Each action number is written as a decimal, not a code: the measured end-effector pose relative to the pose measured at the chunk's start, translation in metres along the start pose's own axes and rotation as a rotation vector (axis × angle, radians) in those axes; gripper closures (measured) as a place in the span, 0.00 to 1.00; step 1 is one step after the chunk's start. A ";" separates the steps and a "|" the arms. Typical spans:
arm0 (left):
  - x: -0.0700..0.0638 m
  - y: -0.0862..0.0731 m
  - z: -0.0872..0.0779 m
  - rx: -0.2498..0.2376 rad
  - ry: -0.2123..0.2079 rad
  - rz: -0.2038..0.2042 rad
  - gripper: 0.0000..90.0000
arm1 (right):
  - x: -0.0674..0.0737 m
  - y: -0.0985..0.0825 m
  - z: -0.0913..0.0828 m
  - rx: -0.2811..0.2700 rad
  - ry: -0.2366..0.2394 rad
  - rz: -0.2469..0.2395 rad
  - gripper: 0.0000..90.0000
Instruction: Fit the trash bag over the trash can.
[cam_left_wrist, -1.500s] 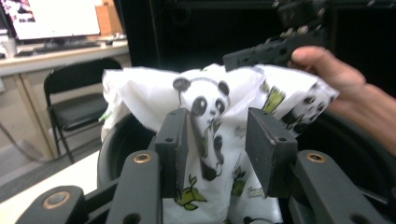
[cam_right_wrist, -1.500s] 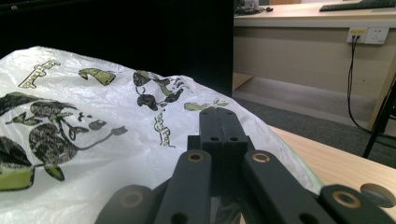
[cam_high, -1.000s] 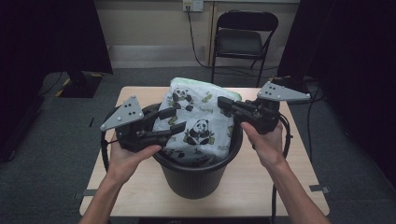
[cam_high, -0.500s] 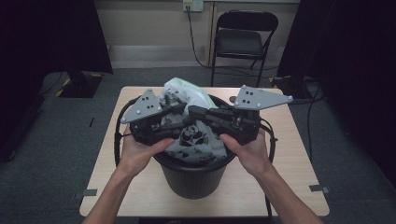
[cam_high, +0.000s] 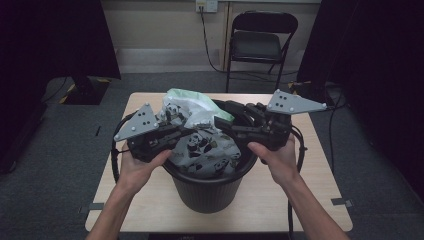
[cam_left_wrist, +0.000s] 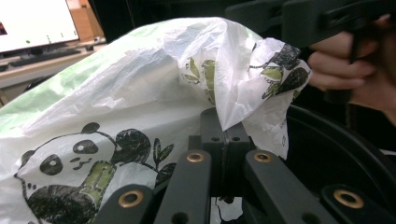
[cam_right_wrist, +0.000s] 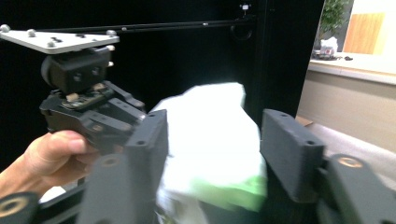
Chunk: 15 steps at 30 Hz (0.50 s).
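Note:
A black bin (cam_high: 210, 187) stands on the table with a white panda-print plastic bag (cam_high: 200, 147) in its mouth. My left gripper (cam_high: 182, 131) reaches in from the bin's left rim. Its jaws have just been closing, and in the left gripper view they (cam_left_wrist: 225, 128) are shut on a fold of the bag (cam_left_wrist: 140, 93). My right gripper (cam_high: 226, 120) comes in over the right rim. Its jaws have just been opening and, in the right gripper view, they (cam_right_wrist: 212, 135) stand apart with the blurred bag (cam_right_wrist: 210, 158) between them, untouched by the pads.
The bin sits near the front of a light wooden table (cam_high: 145, 200). A folding chair (cam_high: 260, 45) stands behind the table on grey carpet. Dark curtains hang on both sides. The left gripper (cam_right_wrist: 88, 107) and its hand face the right gripper's camera.
Both grippers swung in over the bin and met at the bag. The right gripper has since let go and drawn back to the right. The bag's upper edge now bunches toward the back.

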<state>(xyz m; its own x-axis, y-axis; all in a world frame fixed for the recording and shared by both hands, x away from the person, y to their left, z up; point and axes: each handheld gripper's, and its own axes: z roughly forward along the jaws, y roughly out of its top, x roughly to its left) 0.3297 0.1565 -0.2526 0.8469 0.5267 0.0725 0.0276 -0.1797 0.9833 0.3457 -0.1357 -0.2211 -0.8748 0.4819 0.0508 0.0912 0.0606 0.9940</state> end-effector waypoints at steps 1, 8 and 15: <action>0.000 0.000 -0.002 -0.005 -0.002 -0.001 1.00 | -0.004 -0.001 0.000 0.004 0.009 0.007 0.42; 0.001 0.003 0.006 0.013 0.002 0.002 1.00 | -0.005 -0.009 0.011 0.044 0.154 0.026 0.72; 0.005 0.008 0.020 0.055 0.004 0.006 0.96 | 0.004 -0.001 0.008 0.022 0.217 0.015 0.98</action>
<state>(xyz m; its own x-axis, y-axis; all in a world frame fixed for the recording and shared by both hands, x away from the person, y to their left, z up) 0.3449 0.1406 -0.2476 0.8451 0.5287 0.0795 0.0512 -0.2280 0.9723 0.3463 -0.1267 -0.2225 -0.9550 0.2833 0.0876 0.1133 0.0754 0.9907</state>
